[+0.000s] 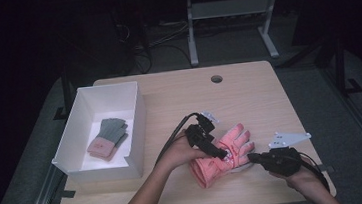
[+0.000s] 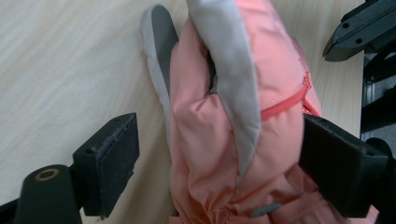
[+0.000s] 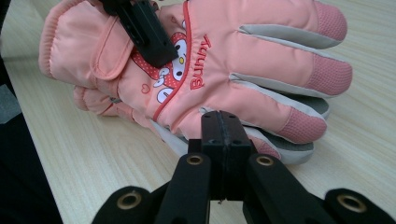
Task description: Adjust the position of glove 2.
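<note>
High view: a pale wooden table (image 1: 258,94) stands on grey floor (image 1: 314,94) in a dark room, white box (image 1: 136,131) at its left. Pink gloves (image 1: 224,153) lie stacked near the front edge. Left gripper (image 1: 222,154) straddles them, jaws wide, one pad clear of the fabric; right gripper (image 1: 251,157) is closed, empty, just beside them.

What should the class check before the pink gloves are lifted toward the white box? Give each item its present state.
1. Left gripper astride the pink gloves, jaws wide: ok.
2. Pads pressing on the gloves: not ok, a gap shows at one pad.
3. Right gripper shut, beside the gloves: ok.
4. Both gloves stacked: ok.
5. White box has room beside the grey gloves: ok.
</note>
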`<act>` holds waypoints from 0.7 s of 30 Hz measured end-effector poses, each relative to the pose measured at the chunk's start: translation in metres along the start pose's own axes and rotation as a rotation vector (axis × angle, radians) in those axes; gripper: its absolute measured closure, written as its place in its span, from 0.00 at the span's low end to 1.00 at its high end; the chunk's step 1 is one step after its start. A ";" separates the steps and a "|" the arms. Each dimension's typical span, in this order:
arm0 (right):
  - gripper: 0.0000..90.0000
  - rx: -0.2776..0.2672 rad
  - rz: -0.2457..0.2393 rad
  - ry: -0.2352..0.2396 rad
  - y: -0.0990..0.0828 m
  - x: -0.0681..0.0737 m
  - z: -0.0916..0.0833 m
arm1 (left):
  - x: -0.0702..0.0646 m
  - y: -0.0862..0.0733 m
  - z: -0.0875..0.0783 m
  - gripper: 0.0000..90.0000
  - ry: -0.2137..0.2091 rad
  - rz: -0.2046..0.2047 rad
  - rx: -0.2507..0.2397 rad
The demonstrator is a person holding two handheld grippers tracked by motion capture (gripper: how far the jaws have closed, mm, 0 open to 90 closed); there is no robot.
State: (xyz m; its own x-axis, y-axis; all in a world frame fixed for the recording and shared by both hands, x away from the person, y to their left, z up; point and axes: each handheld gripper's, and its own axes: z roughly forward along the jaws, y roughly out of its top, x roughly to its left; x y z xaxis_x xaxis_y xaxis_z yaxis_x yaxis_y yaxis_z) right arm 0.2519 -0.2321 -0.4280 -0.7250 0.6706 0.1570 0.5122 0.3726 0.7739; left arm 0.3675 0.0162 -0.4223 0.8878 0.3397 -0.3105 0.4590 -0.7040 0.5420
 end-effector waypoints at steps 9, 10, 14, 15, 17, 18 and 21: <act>1.00 -0.002 -0.026 0.027 0.002 0.007 0.004 | 0.007 -0.010 0.013 0.14 -0.046 -0.070 0.007; 1.00 0.002 -0.026 0.034 0.003 0.010 0.006 | 0.007 -0.011 0.014 0.14 -0.047 -0.073 0.003; 1.00 0.009 -0.049 0.047 0.005 0.017 0.015 | 0.010 -0.013 0.016 0.14 -0.059 -0.082 0.016; 1.00 0.009 -0.051 0.050 0.007 0.018 0.018 | 0.011 -0.013 0.016 0.14 -0.063 -0.084 0.015; 1.00 0.014 -0.065 0.050 0.009 0.021 0.025 | 0.012 -0.014 0.017 0.14 -0.070 -0.090 0.017; 1.00 0.019 -0.068 0.050 0.009 0.021 0.027 | 0.013 -0.015 0.018 0.14 -0.072 -0.089 0.023; 1.00 0.049 -0.083 0.041 0.009 0.022 0.038 | 0.013 -0.016 0.022 0.14 -0.082 -0.090 0.035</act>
State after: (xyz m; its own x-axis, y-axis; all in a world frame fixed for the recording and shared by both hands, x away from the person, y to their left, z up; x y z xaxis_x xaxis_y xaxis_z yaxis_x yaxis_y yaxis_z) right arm 0.2579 -0.1894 -0.4412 -0.7837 0.6096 0.1194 0.4708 0.4575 0.7544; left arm 0.3710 0.0185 -0.4520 0.8365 0.3514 -0.4204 0.5340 -0.6947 0.4819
